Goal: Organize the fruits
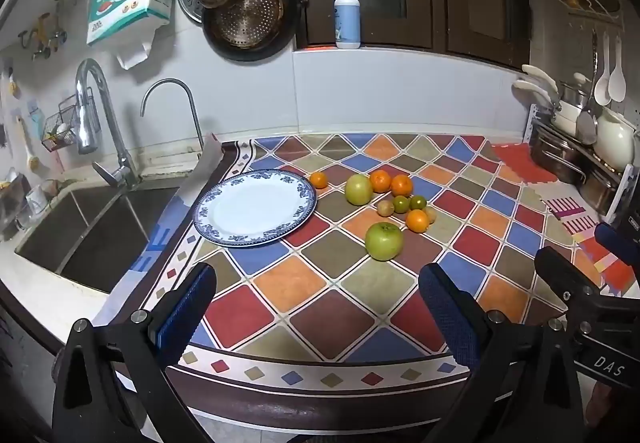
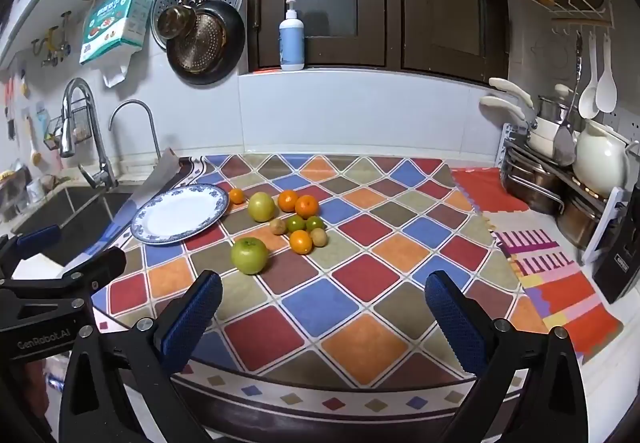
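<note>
A blue-rimmed white plate (image 1: 256, 207) (image 2: 181, 214) lies empty on the chequered countertop cloth, left of a cluster of fruit. The nearest fruit is a green apple (image 1: 384, 241) (image 2: 249, 255); a yellow-green apple (image 1: 359, 189) (image 2: 261, 206) sits further back. Several small oranges (image 1: 401, 185) (image 2: 307, 206), two green citrus (image 1: 401, 203) (image 2: 297, 223) and small brownish fruits (image 1: 385, 207) (image 2: 319, 237) lie around them. My left gripper (image 1: 316, 293) hangs open near the cloth's front edge, nothing between its fingers. My right gripper (image 2: 324, 301) is open too, right of the left one, and holds nothing.
A steel sink (image 1: 92, 235) with two taps lies left of the cloth. Pans hang on the back wall above it, and a pump bottle (image 1: 347, 15) stands on the sill. A dish rack (image 2: 568, 179) with pots, a jug and utensils fills the right side.
</note>
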`<state>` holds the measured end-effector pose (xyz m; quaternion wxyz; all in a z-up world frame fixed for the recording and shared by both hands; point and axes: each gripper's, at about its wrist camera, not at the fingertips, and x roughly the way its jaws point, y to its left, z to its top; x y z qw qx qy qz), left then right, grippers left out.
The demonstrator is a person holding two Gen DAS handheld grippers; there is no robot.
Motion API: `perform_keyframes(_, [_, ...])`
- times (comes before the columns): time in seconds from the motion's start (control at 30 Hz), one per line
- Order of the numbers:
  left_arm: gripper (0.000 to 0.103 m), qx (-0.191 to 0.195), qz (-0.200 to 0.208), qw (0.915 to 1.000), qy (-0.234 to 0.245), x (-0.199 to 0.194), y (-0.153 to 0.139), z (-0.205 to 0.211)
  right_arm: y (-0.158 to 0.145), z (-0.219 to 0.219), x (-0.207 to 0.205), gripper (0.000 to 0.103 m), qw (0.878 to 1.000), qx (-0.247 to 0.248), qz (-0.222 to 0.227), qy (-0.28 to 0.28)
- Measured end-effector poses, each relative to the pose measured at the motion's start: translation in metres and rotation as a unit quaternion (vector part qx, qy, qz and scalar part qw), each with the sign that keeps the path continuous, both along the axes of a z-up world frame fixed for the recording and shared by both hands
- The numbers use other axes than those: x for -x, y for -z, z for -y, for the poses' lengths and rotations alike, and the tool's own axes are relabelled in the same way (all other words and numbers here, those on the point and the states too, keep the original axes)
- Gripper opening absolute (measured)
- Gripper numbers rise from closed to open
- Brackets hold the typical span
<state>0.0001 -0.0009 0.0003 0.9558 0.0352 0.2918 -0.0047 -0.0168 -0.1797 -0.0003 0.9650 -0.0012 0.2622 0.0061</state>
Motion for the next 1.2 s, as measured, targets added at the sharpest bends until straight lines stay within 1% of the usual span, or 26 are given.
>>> perform_keyframes(0.13, [0.103,0.006,0.01,0.9999,-0.002,0.006,0.001,-0.001,-0.001,0.001,0.0,0.102,1.0,-0.001,0.001,0.0])
perform_keyframes(0.17, [0.103,0.009,0.004,0.9999,-0.004,0.001,0.0,-0.004,-0.001,0.001,0.0,0.102,1.0,-0.001,0.0,0.0])
perform_keyframes(0.2, [0.103,0.01,0.011,0.9999,-0.005,0.004,-0.002,-0.004,-0.002,0.001,0.0,0.102,1.0,-0.001,-0.001,0.0])
perform_keyframes(0.3, [0.103,0.008,0.009,0.9999,-0.006,0.002,-0.005,-0.004,-0.002,0.002,0.001,0.102,1.0,-0.004,0.002,0.0])
perform_keyframes(0.47, [0.103,0.009,0.017,0.9998,-0.004,0.005,-0.008,-0.005,0.0,0.002,0.001,0.102,1.0,-0.006,0.002,0.0])
perform_keyframes(0.9, [0.103,0.01,0.029,0.9995,-0.005,0.009,-0.011,-0.005,-0.009,0.003,0.003,0.102,1.0,-0.008,0.008,-0.003])
perform_keyframes(1.2, [0.103,0.01,0.032,0.9994,-0.005,0.011,-0.013,-0.003,-0.008,0.004,0.004,0.102,1.0,-0.009,0.011,-0.007])
